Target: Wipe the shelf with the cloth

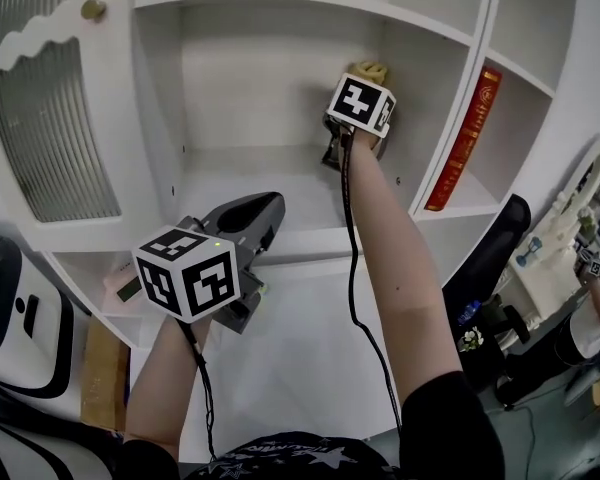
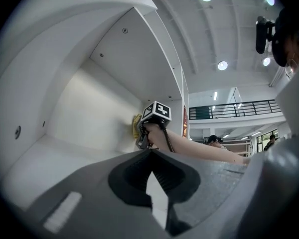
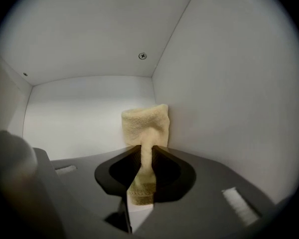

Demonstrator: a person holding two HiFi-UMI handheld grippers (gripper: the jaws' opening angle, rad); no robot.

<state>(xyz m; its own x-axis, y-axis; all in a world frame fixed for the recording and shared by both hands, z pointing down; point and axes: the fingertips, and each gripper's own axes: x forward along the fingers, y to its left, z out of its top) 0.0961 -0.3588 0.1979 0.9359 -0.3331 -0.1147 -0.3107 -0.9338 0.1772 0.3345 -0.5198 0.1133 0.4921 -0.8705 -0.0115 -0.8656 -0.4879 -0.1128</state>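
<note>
Red book (image 1: 464, 138), black chair (image 1: 492, 256), brass knob (image 1: 93, 9)

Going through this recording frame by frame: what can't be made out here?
Head view: the cloth is mostly hidden behind the marker cube of the right gripper.
Right gripper view: whether the cloth's far end touches the back wall of the shelf cannot be told.
Head view: print on the spine of the red book is too small to read.

No legible text, gold lettering on red book (image 1: 467, 133) unreadable, pale print on dark shirt (image 1: 300, 456) blurred
</note>
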